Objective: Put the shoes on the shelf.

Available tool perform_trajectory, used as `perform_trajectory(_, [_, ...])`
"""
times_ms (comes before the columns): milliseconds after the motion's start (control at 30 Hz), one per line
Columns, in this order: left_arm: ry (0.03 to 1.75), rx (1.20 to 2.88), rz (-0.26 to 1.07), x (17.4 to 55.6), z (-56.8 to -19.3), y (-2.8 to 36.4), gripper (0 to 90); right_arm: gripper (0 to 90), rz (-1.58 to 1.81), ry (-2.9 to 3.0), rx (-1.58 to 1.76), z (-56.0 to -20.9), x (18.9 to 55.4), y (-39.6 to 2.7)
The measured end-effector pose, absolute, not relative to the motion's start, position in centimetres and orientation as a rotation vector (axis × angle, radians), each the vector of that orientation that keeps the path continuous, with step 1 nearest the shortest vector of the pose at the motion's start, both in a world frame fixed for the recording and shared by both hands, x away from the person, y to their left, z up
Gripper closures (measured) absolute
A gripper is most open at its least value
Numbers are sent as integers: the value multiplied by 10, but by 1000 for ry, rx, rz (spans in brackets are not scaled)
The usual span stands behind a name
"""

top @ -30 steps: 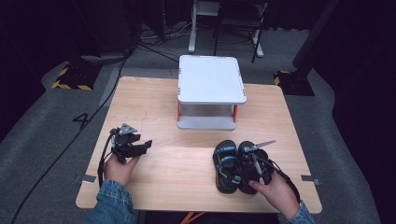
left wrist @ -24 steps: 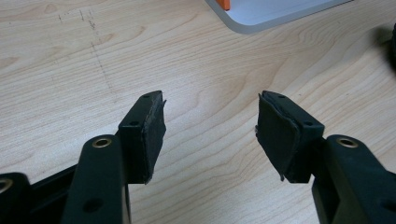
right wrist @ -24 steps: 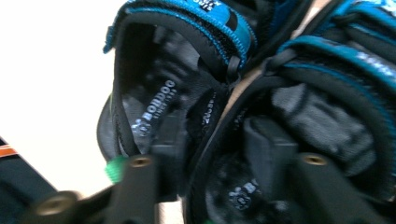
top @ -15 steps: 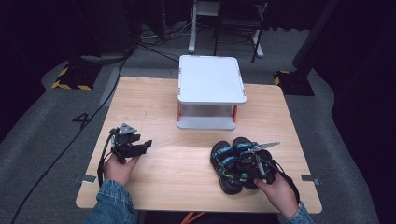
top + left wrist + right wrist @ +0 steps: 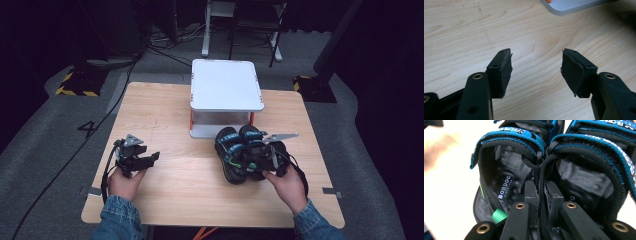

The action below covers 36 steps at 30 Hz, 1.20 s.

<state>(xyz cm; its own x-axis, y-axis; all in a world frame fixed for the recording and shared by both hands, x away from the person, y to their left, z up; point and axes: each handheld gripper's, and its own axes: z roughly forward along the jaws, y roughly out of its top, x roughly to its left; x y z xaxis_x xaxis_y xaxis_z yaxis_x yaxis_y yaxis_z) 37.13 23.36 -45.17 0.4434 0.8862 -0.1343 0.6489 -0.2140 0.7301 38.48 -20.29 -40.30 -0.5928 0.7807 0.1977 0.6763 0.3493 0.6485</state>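
Observation:
A pair of black sandals (image 5: 239, 152) with blue straps lies side by side on the wooden table (image 5: 165, 115), toes near the white stand (image 5: 225, 87). My right gripper (image 5: 250, 159) is shut on the two inner heel straps (image 5: 541, 170) pinched together; the right gripper view looks into both sandals (image 5: 509, 165), one with a green tab (image 5: 499, 215). My left gripper (image 5: 150, 159) rests at the table's left, held by a hand. Its pads (image 5: 504, 70) stand wide apart over bare wood, so it is open with nothing between them.
The white two-level stand with orange posts sits at the table's far middle; its base corner (image 5: 571, 6) shows in the left gripper view. Cables (image 5: 120, 90) trail off the table's left side. Dark floor and chair legs lie beyond.
My right gripper has carried the sandals forward and slightly left, closer to the white stand. The left gripper has stayed put.

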Motion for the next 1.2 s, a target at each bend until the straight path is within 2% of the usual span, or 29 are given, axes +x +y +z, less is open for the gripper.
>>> perform_trajectory(267, [1337, 1921, 407, 360, -455, 250, 418, 821, 1085, 2382, 1311, -409, 441, -168])
perform_trajectory(500, [1363, 1899, 409, 351, -454, 257, 418, 821, 1053, 2317, 1314, -422, 475, -137])
perform_trajectory(967, [1361, 1893, 404, 351, -454, 262, 417, 803, 1019, 2182, 1304, -440, 507, -116])
perform_trajectory(1033, [1364, 1886, 406, 351, -454, 261, 417, 771, 1010, 2174, 1244, -440, 507, -113])
perform_trajectory(1100, [1360, 1892, 400, 352, -453, 260, 417, 683, 994, 2179, 1198, -438, 507, -110])
perform_trajectory(1167, [1354, 1895, 403, 352, -453, 259, 417, 545, 1032, 2175, 1188, -435, 507, -111])
perform_trajectory(1200, [1351, 1897, 400, 353, -453, 258, 417, 526, 1049, 2171, 1184, -434, 507, -114])
